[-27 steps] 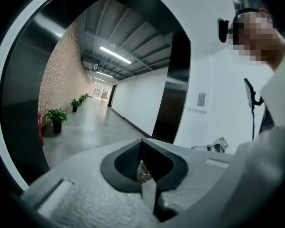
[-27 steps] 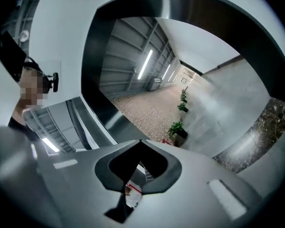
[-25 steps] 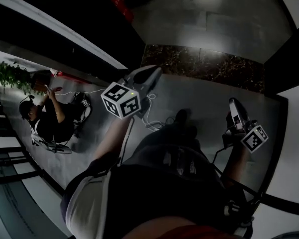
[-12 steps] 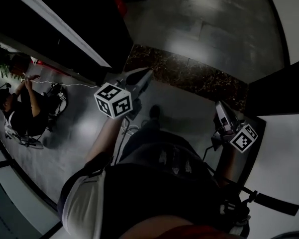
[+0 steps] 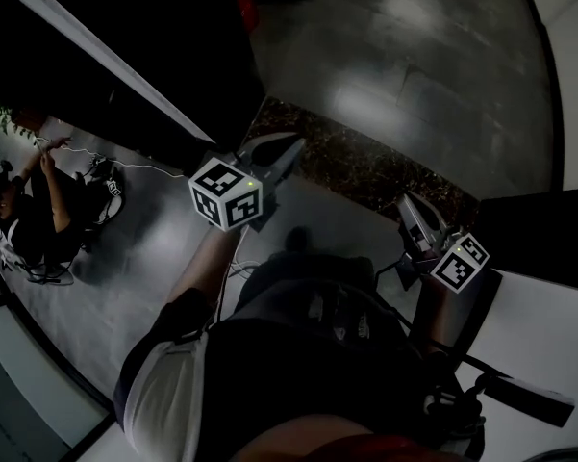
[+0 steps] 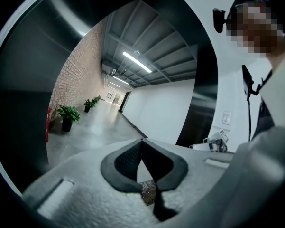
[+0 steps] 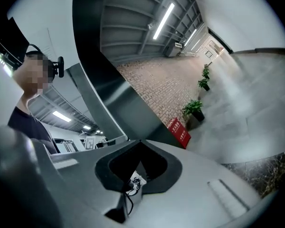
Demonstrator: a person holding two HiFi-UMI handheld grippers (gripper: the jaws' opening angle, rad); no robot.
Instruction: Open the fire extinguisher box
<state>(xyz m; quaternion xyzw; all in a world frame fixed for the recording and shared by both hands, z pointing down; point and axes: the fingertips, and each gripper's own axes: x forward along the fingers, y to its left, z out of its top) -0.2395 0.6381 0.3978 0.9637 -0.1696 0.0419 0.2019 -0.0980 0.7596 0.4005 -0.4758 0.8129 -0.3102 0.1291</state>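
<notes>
Right gripper view: fire extinguisher box [image 7: 179, 130] upright; left gripper [image 6: 142, 140], right gripper [image 7: 141, 141] fingers [image 7: 162, 163] together.

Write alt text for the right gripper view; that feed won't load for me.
The right gripper, jaws shut with nothing between them, points down a corridor; a red box stands on the floor against the brick wall, well clear of the jaws. A potted plant stands just beyond it.

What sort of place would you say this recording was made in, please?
Probably an indoor corridor in an office or public building: a brick wall on one side, ceiling strip lights, and potted plants along a polished floor.
</notes>
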